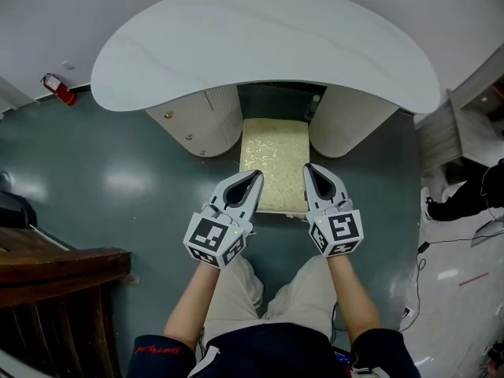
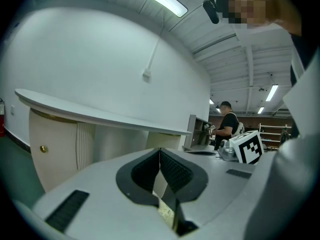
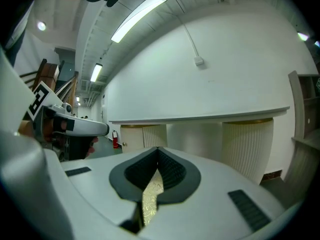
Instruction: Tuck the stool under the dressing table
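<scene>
Two grippers sat low in my head view, one at each near corner of the stool (image 1: 274, 160). The left gripper (image 1: 253, 178) had its tip against the stool's left edge, and the right gripper (image 1: 308, 168) lay along the right edge, just over the seat. In the left gripper view the jaws were closed, their dark ribbed pads meeting at the tip with nothing held between them; only a sliver of the pale seat showed through the slit below. The right gripper view read the same: jaws together at the tip and empty, with a strip of the gold-patterned seat visible under them.

The stool stood in the gap between the desk's two ribbed cream pedestals, the left pedestal (image 1: 201, 120) and the right pedestal (image 1: 350, 120). Its far end was under the curved white desk (image 1: 260, 42), and its near part stuck out onto the grey-green floor (image 1: 118, 179) toward my operator's legs.

A red fire extinguisher (image 1: 59, 90) lay on the floor near the wall, well to the left of the desk. Dark wooden furniture (image 1: 55, 290) filled the lower left corner. Far off in the left gripper view a person (image 2: 229, 125) in a dark shirt stood by some shelving.
</scene>
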`<state>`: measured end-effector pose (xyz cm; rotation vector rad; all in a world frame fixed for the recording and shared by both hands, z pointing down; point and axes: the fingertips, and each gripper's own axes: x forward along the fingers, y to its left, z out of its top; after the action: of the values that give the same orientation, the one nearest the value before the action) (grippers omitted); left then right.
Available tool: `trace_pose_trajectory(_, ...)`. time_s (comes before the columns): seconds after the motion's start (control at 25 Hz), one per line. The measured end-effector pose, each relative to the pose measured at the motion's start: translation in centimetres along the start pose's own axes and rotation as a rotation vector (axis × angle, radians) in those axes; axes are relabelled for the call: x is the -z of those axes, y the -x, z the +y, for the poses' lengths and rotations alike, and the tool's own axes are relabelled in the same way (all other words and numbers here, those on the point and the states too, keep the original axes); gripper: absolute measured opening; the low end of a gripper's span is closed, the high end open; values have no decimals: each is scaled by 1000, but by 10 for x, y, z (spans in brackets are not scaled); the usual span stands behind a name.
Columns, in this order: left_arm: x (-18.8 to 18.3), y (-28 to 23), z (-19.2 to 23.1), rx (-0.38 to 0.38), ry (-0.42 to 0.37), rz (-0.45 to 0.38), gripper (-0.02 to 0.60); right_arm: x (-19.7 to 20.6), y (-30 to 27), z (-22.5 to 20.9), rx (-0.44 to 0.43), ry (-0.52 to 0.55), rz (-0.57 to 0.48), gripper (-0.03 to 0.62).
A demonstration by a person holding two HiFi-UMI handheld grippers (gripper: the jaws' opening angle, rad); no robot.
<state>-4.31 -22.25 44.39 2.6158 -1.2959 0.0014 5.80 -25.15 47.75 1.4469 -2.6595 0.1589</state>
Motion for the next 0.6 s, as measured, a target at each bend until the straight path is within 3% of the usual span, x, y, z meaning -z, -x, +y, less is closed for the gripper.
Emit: trace_pose_trajectory(0.6, 104, -22, 33, -16, -33, -8, 17, 102, -31, -18, -22, 28, -26, 11)
